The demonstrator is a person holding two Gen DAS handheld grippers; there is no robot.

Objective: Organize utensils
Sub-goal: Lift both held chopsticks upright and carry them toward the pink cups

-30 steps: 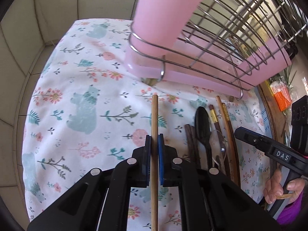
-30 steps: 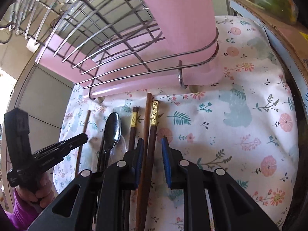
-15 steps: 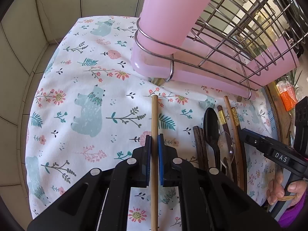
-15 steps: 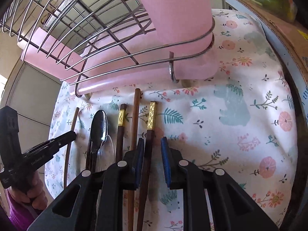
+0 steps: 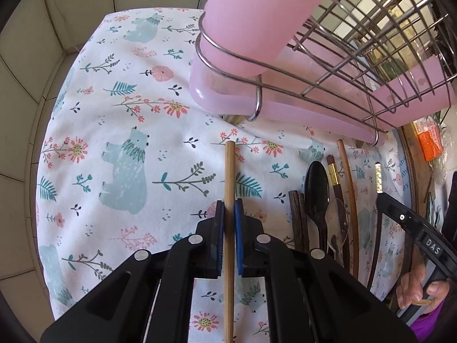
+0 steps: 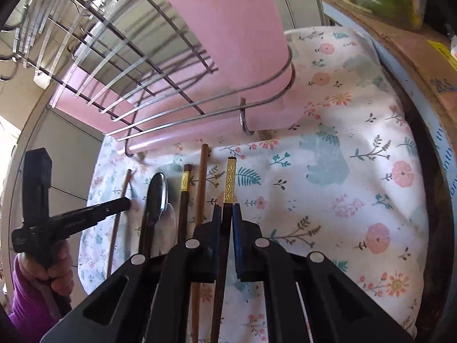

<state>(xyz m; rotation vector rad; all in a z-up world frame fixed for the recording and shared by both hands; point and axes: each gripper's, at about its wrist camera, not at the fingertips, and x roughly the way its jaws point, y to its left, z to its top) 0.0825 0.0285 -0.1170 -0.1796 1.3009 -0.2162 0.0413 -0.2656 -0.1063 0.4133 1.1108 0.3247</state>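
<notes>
I am looking down at a white cloth printed with bears and flowers point(image 5: 122, 114) covering the tabletop, with a chrome wire dish rack on a pink plastic tray point(image 5: 328, 94) standing at its far side. My left tongs point(image 5: 228, 208) are pinching a plain light wooden chopstick point(image 5: 229, 171). My right tongs point(image 6: 225, 213) have just been closing and are now clamping a dark chopstick with a gold patterned end point(image 6: 230, 180), just beside the remaining chopsticks and a black spoon point(image 6: 156, 191) lying in a row on the cloth.
</notes>
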